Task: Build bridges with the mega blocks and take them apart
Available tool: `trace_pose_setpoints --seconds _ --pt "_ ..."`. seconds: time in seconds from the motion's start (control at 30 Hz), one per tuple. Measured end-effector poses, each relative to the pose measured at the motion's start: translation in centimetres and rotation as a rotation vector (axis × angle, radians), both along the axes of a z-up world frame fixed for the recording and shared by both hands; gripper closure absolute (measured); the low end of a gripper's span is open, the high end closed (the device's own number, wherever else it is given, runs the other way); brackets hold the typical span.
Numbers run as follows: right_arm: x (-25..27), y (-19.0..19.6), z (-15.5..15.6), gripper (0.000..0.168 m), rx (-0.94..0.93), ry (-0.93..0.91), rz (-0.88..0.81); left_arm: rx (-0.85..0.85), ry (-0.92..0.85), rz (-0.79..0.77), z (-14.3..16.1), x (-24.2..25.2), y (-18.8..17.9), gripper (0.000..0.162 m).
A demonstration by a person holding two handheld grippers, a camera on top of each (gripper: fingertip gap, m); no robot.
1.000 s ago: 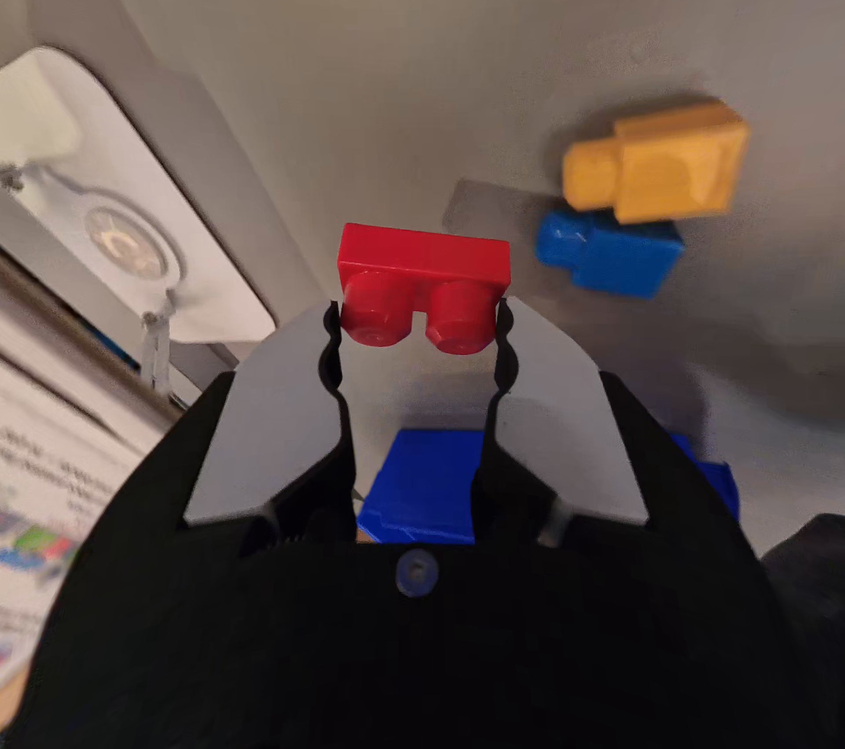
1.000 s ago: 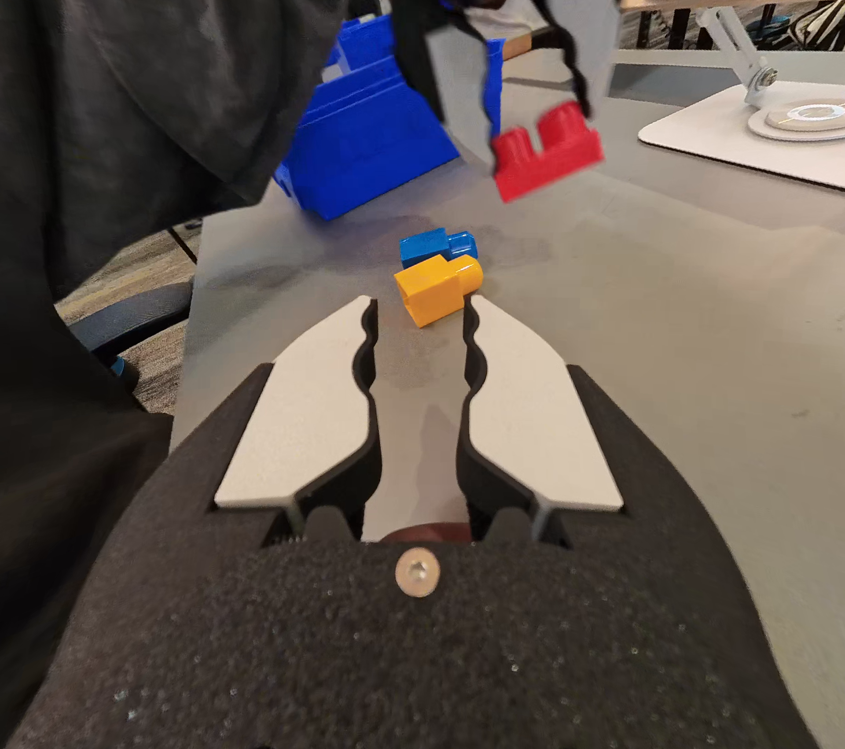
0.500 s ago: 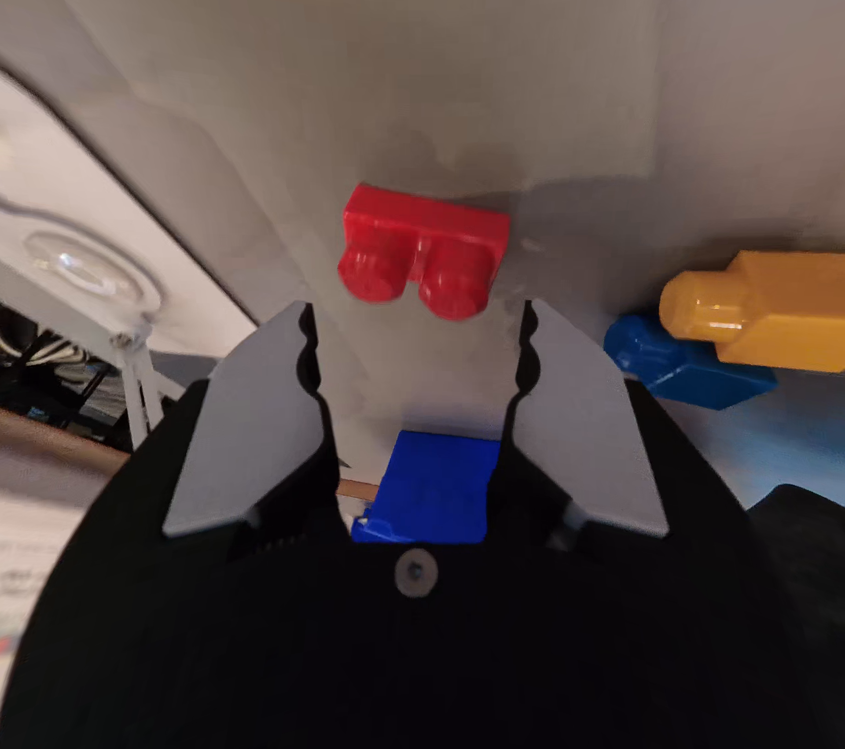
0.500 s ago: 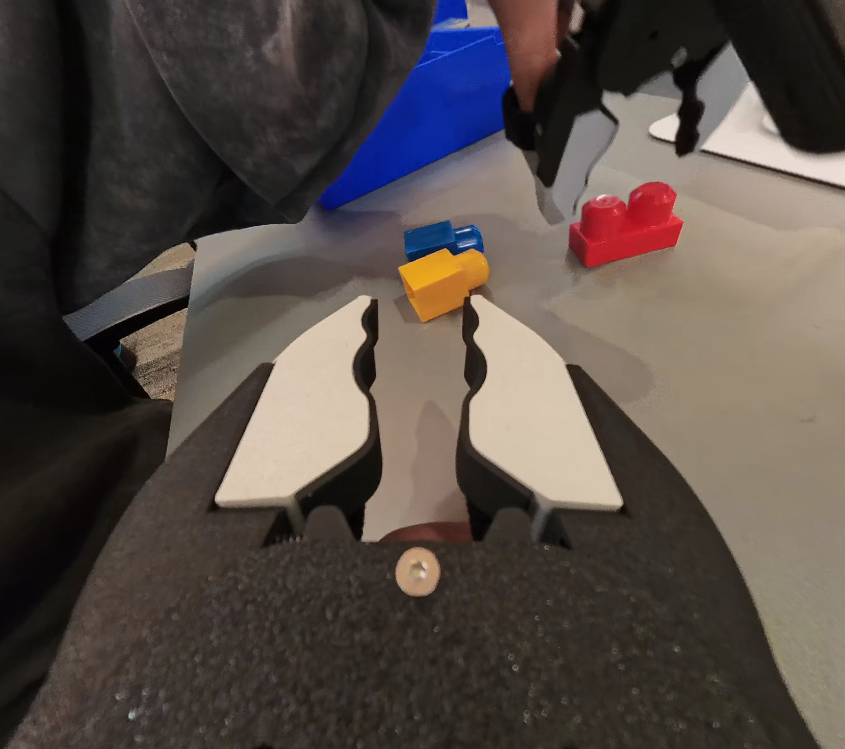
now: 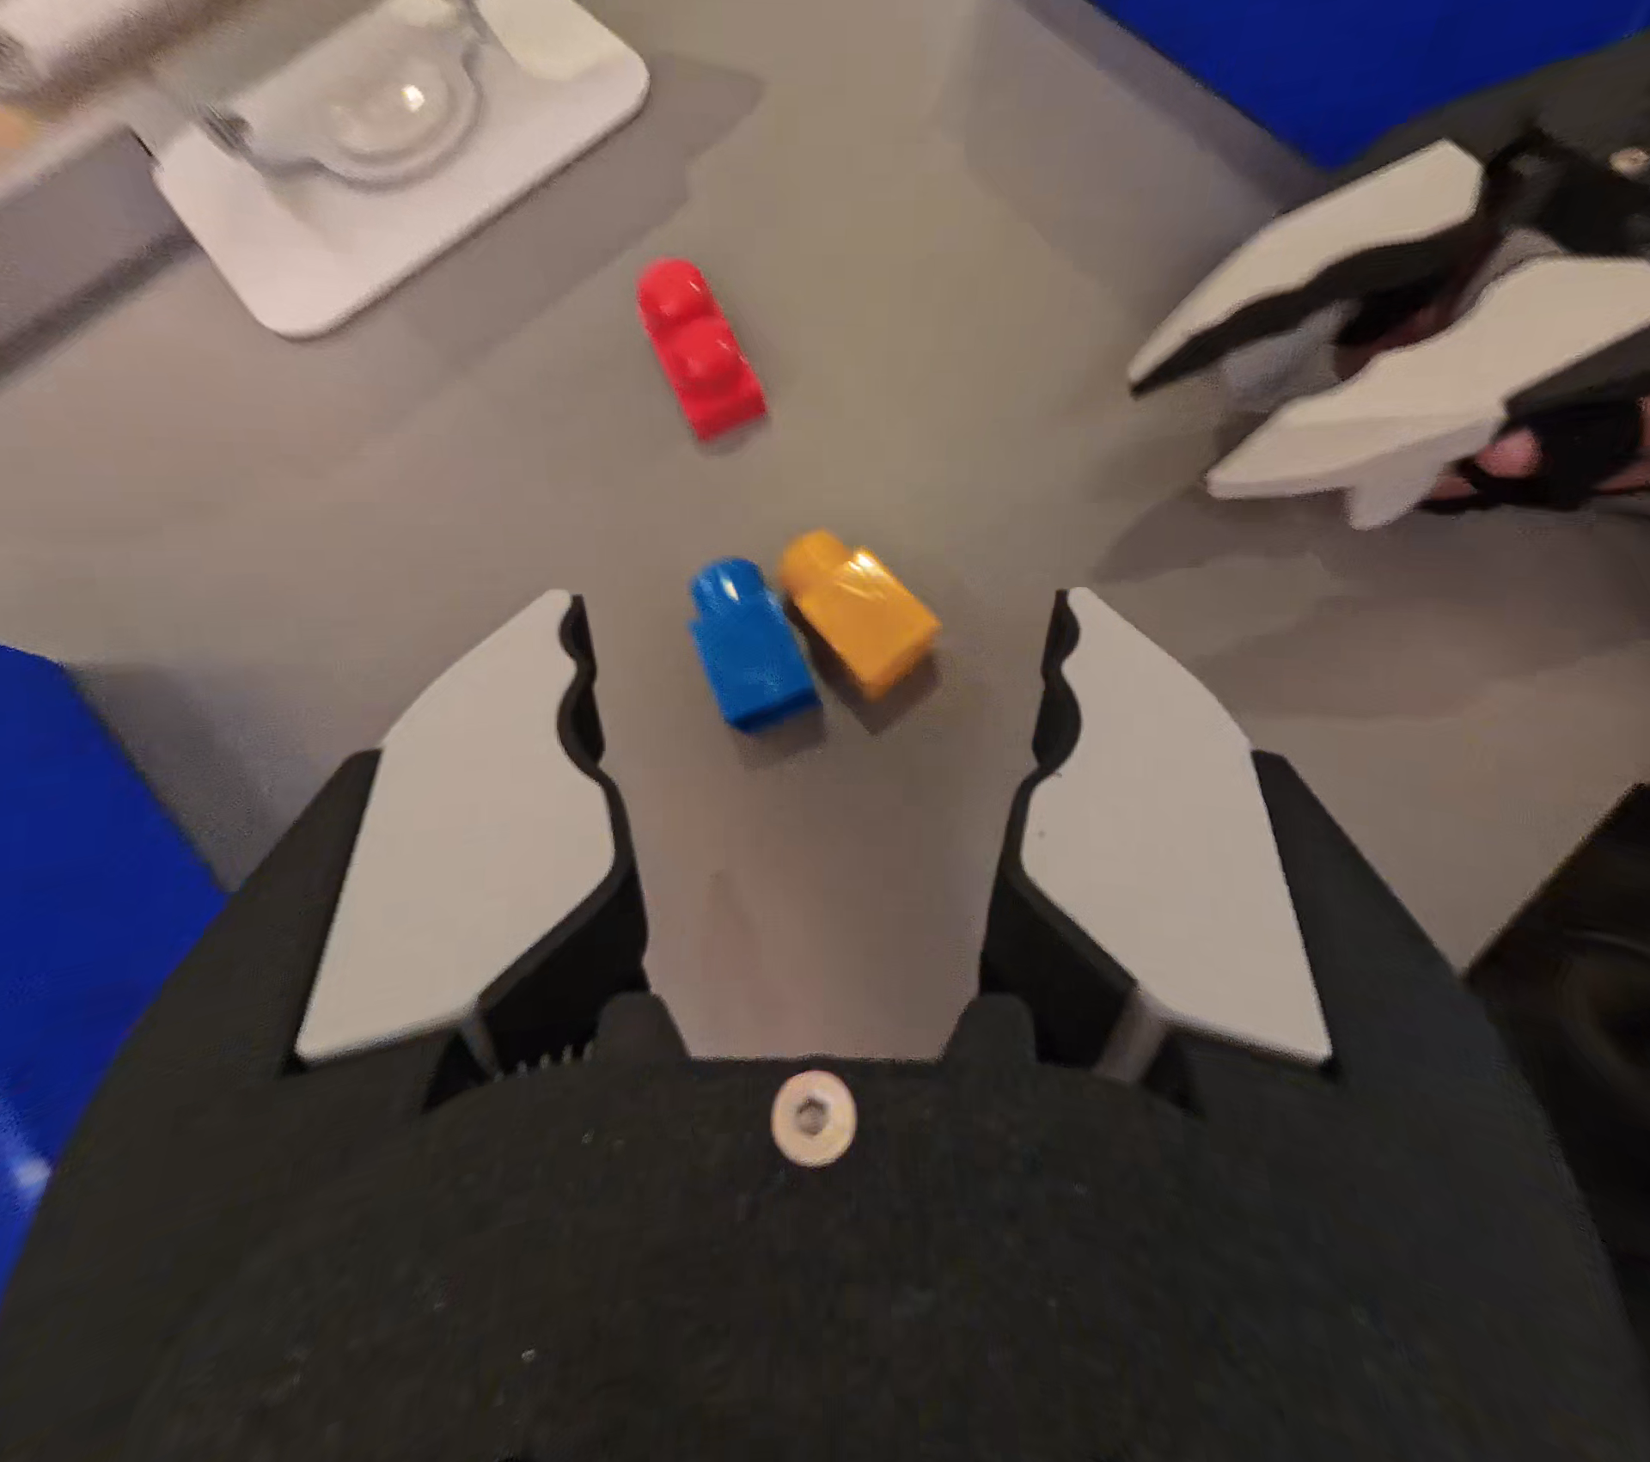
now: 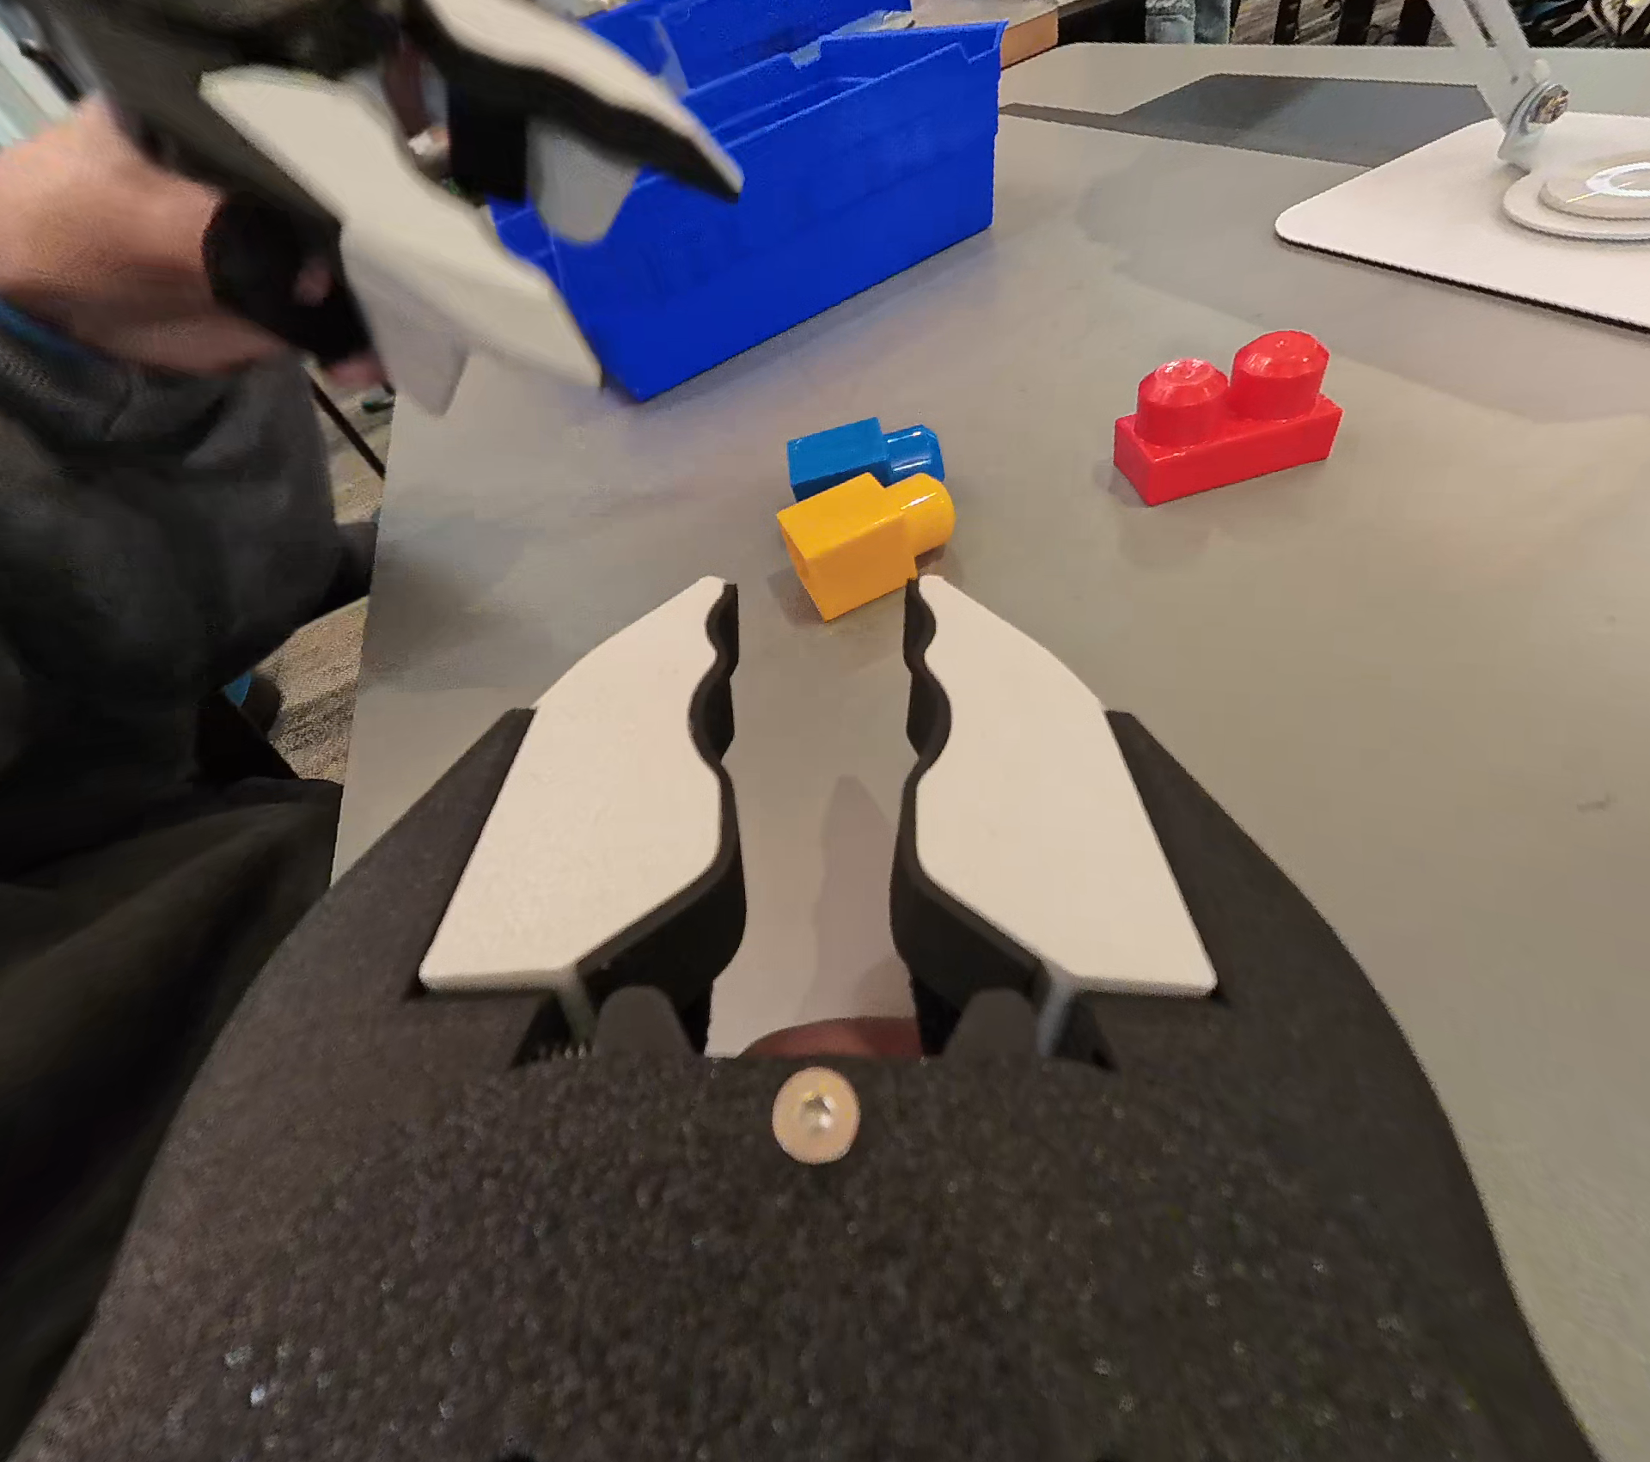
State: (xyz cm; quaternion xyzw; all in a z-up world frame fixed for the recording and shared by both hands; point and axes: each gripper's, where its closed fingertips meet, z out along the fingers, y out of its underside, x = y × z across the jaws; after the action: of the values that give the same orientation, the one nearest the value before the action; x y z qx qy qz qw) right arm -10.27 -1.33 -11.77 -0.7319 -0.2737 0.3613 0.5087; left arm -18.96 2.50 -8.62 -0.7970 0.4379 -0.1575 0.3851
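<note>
Just beyond the fingertips of the right gripper point(image 6: 821, 593), a yellow one-stud block point(image 6: 857, 539) is seen lying on its side on the grey table point(image 6: 1339, 705), its stud pointing right. A blue one-stud block point(image 6: 862, 455) is laid the same way, just behind the yellow one and apparently touching it. Farther off to the right, a glossy red two-stud block point(image 6: 1228, 423) is stood upright, studs up, well apart from the pair. The right gripper is held released with a narrow gap and nothing between its jaws. The left gripper point(image 5: 817, 615) is spread wide and empty, raised above the table with the blue and yellow blocks framed between its tips. Blue bins point(image 6: 804, 187) are set behind the blocks.
</note>
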Motion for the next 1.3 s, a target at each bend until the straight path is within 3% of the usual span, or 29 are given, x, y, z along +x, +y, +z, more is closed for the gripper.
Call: trace_pose_setpoints --seconds 0.13,0.27,0.37,0.43,0.63,0.87,1.2,1.3 --pt "-0.1 0.0 -0.1 0.133 0.0 -0.006 0.005 -0.054 0.105 0.111 -4.6 0.4 -1.8 0.065" --pt "-0.1 -0.1 0.1 0.133 0.01 -0.004 0.003 -0.109 0.175 0.248 -7.7 -0.7 -0.2 0.065" --pt "-0.1 -0.3 0.0 0.133 0.008 -0.005 0.01 -0.183 0.177 0.254 -9.2 -0.7 0.1 0.059" --pt "-0.2 -0.3 0.0 0.133 0.009 -0.011 0.011 -0.223 0.156 0.262 -9.4 -0.3 0.2 0.048" --pt "-0.3 -0.3 -0.1 0.133 0.004 -0.016 0.017 -0.216 0.211 0.326 -9.4 -0.4 1.7 0.036" --pt "-0.4 -0.5 -0.1 0.132 0.001 -0.011 0.026 -0.318 0.258 0.344 -10.7 0.0 3.1 0.051" --pt "-0.7 -0.8 -0.2 0.132 0.001 -0.022 0.045 -0.416 0.328 0.332 -11.5 -0.5 2.7 0.053" --pt "-0.8 -0.9 -0.2 0.132 -0.005 -0.018 0.052 -0.432 0.355 0.319 -11.3 -0.4 2.7 0.062"
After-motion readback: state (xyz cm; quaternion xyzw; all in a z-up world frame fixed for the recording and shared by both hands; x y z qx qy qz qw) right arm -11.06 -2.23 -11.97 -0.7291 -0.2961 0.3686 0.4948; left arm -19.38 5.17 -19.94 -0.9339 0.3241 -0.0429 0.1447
